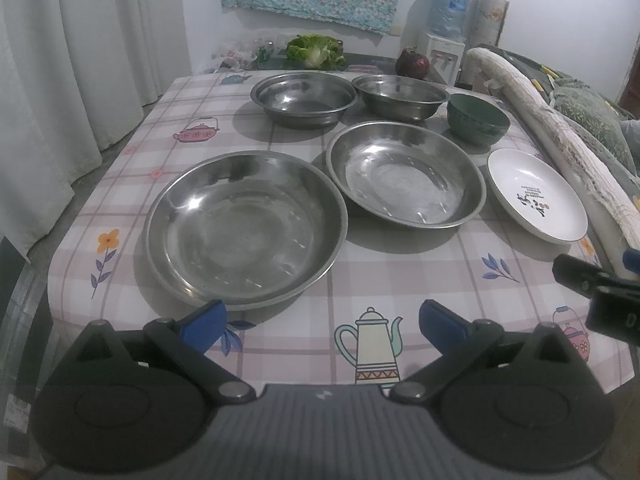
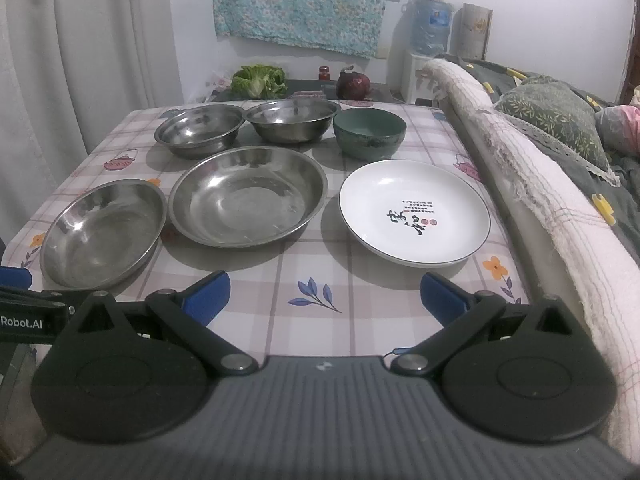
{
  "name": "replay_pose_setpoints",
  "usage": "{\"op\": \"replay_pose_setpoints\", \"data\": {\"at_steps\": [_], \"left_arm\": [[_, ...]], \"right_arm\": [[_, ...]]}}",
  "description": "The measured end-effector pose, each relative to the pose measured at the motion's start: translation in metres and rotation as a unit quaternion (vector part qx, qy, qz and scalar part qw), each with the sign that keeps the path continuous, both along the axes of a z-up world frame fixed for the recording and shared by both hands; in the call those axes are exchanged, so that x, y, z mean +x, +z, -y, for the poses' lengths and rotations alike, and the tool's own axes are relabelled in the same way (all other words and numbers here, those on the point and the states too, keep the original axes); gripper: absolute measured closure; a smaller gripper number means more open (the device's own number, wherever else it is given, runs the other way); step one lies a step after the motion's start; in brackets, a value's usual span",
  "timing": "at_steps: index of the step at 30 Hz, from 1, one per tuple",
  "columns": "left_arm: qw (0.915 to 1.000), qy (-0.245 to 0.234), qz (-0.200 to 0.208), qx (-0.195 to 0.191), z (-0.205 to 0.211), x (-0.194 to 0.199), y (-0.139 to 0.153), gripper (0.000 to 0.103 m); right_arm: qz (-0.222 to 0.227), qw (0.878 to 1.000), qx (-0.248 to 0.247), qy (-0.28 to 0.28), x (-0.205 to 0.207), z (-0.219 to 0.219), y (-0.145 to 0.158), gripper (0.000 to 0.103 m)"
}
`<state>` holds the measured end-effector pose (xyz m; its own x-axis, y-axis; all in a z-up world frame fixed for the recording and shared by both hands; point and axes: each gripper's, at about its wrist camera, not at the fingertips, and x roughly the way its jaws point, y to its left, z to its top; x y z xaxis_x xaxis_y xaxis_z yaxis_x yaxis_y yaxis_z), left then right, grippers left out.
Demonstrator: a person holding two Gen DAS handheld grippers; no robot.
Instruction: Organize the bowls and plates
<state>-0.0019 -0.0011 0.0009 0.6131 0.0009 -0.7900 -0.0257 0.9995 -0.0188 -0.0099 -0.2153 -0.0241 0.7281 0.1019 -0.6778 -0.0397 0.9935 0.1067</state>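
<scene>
Two steel plates lie on the checked tablecloth: a near left one (image 1: 244, 228) (image 2: 102, 232) and a middle one (image 1: 404, 174) (image 2: 248, 196). Two steel bowls stand behind them, left (image 1: 303, 98) (image 2: 199, 130) and right (image 1: 400, 96) (image 2: 291, 119). A green bowl (image 1: 477, 118) (image 2: 369, 133) stands at the back right. A white plate with black writing (image 1: 536, 196) (image 2: 414, 212) lies in front of it. My left gripper (image 1: 322, 322) is open and empty above the table's near edge, just before the near left plate. My right gripper (image 2: 325, 296) is open and empty, just before the white plate.
A sofa arm with a white towel (image 2: 532, 184) runs along the table's right side. A cabbage (image 2: 260, 80), a red onion (image 2: 353, 85) and a water dispenser (image 1: 444, 20) are behind the table. A white curtain (image 1: 60, 60) hangs at the left.
</scene>
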Motion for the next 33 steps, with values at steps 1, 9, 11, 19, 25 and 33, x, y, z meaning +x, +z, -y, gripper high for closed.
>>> {"op": "replay_pose_setpoints", "data": {"at_steps": [1,9,11,19,25,33], "left_arm": [[1.0000,0.000,0.000,0.000,0.000,0.000,0.000,0.000],[1.0000,0.001,-0.002,-0.001,0.007,-0.002,0.003,0.000],[1.0000,0.001,-0.002,0.000,0.000,-0.001,0.001,0.000],[1.0000,0.001,-0.002,0.001,-0.003,0.001,0.000,0.000],[1.0000,0.001,0.001,0.002,-0.004,0.000,-0.001,0.000],[1.0000,0.001,0.001,0.002,-0.004,0.000,-0.001,0.000]], "right_arm": [[0.000,1.000,0.000,0.000,0.000,0.000,0.000,0.001],[0.000,1.000,0.000,0.000,0.000,0.000,0.000,0.001],[0.000,1.000,0.001,0.000,0.000,0.000,0.000,0.001],[0.000,1.000,0.000,0.000,0.000,0.000,0.000,0.001],[-0.001,1.000,0.000,0.000,-0.001,-0.002,0.001,0.001],[-0.001,1.000,-0.001,0.000,0.000,-0.002,0.000,0.001]]}}
